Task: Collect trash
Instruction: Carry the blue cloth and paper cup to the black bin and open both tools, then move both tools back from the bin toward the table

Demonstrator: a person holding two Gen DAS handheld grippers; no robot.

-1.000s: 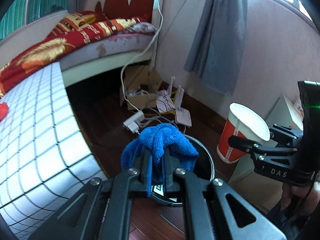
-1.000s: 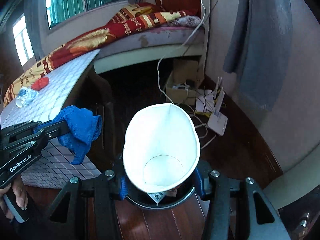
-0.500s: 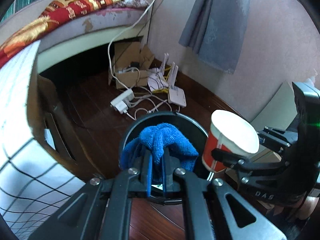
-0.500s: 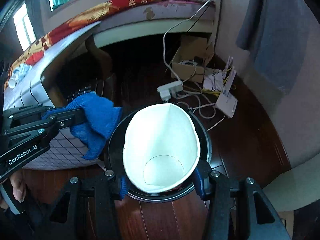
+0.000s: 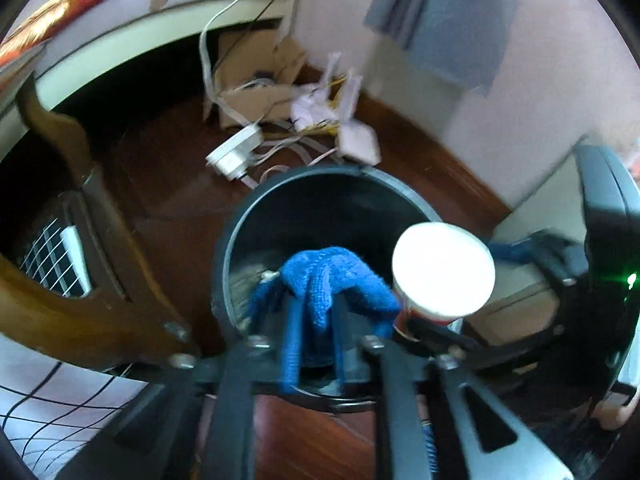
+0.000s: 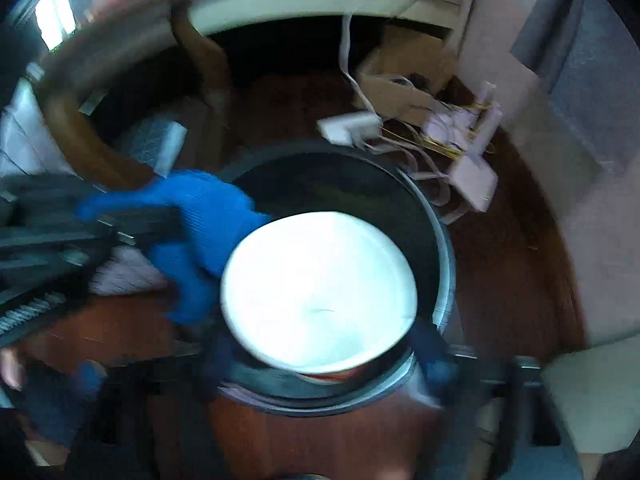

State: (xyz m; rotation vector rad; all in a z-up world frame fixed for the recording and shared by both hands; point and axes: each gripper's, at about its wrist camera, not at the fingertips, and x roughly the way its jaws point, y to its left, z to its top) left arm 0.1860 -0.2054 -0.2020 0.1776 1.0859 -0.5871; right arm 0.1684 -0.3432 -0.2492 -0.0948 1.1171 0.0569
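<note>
My left gripper [image 5: 314, 320] is shut on a crumpled blue cloth [image 5: 332, 280] and holds it over the open mouth of a round black trash bin [image 5: 256, 208] on the floor. My right gripper [image 6: 320, 344] is shut on a red and white paper cup [image 6: 320, 292], held upright over the same bin [image 6: 440, 248]. In the left wrist view the cup [image 5: 442, 270] is just right of the cloth. In the right wrist view the cloth [image 6: 200, 216] touches the cup's left side. Both views are blurred by motion.
A dark wooden table leg [image 5: 92, 272] stands left of the bin. Behind the bin lie a white power strip [image 5: 234, 154], tangled cables, a router [image 5: 358, 142] and a cardboard box [image 5: 256, 84] by the bed base. Pink wall and grey curtain [image 5: 448, 20] are at right.
Both grippers have dropped lower and closer to the bin, which now fills the middle of both views. The cloth and cup have come together over its mouth.
</note>
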